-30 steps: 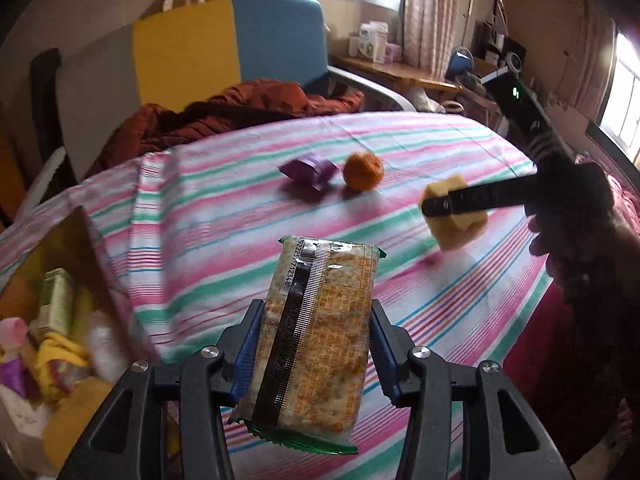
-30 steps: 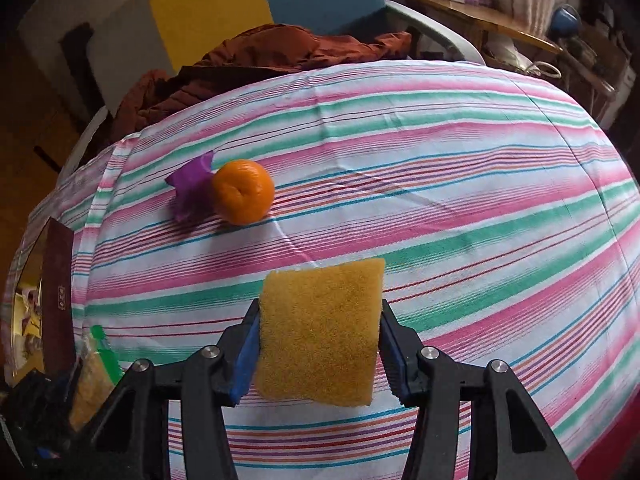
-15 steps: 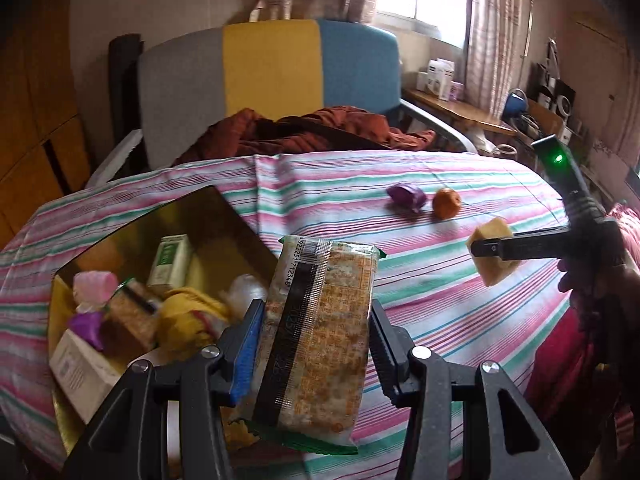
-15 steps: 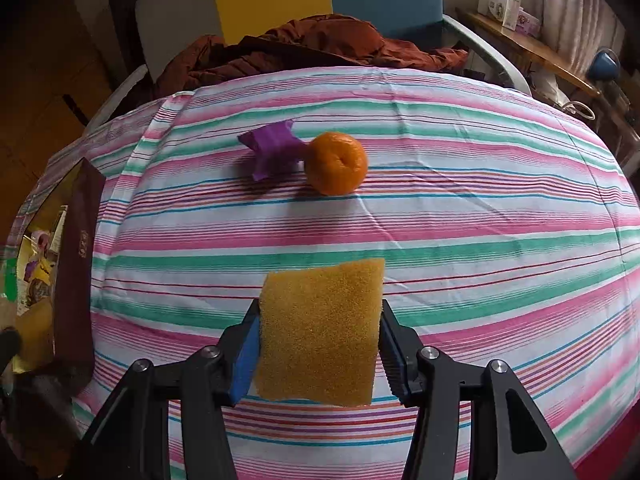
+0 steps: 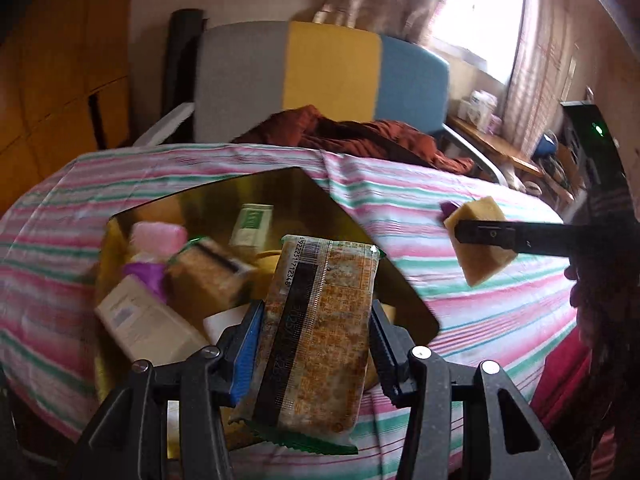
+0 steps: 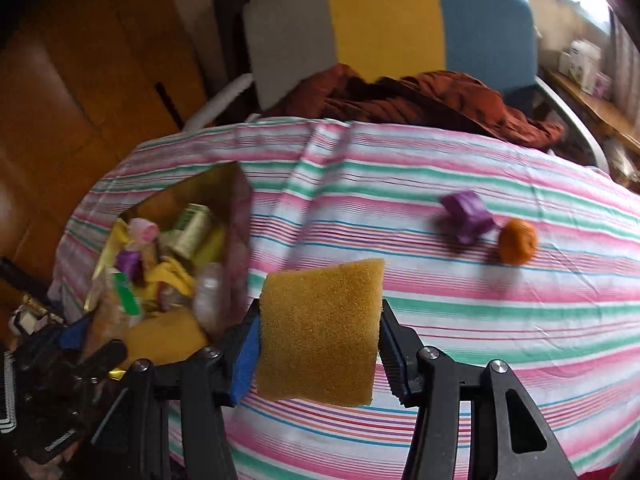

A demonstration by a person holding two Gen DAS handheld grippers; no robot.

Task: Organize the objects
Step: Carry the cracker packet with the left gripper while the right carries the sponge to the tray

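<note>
- Cracker pack (image 5: 320,332): clamped in left gripper (image 5: 316,344) over box (image 5: 400,280); crowded contents may tip it out.
- Sponge (image 6: 320,332): squeezed in right gripper (image 6: 318,344), short of box; early release lands on cloth (image 6: 500,340).

- two grippers: left (image 5: 312,344), right (image 6: 318,344)
- one cracker pack (image 5: 320,320) in the left one, plus what looks like a second pack (image 5: 208,276) in the box
- one sponge (image 6: 320,332) in the right one
- one gold box (image 5: 360,232), stuffed with bits; too blurry to count them all
- in there I can make out one pink roll (image 5: 160,236), one green-and-white carton (image 5: 252,220), one pale box (image 5: 140,320)
- one orange (image 6: 517,241) out on the cloth
- one purple wrapper (image 6: 466,216) just beside it, another purple bit (image 6: 129,261) in the box
- one striped cloth (image 6: 480,320)
- one chair (image 6: 388,28), three colour panels
- one rust-red garment (image 6: 420,96)
</note>
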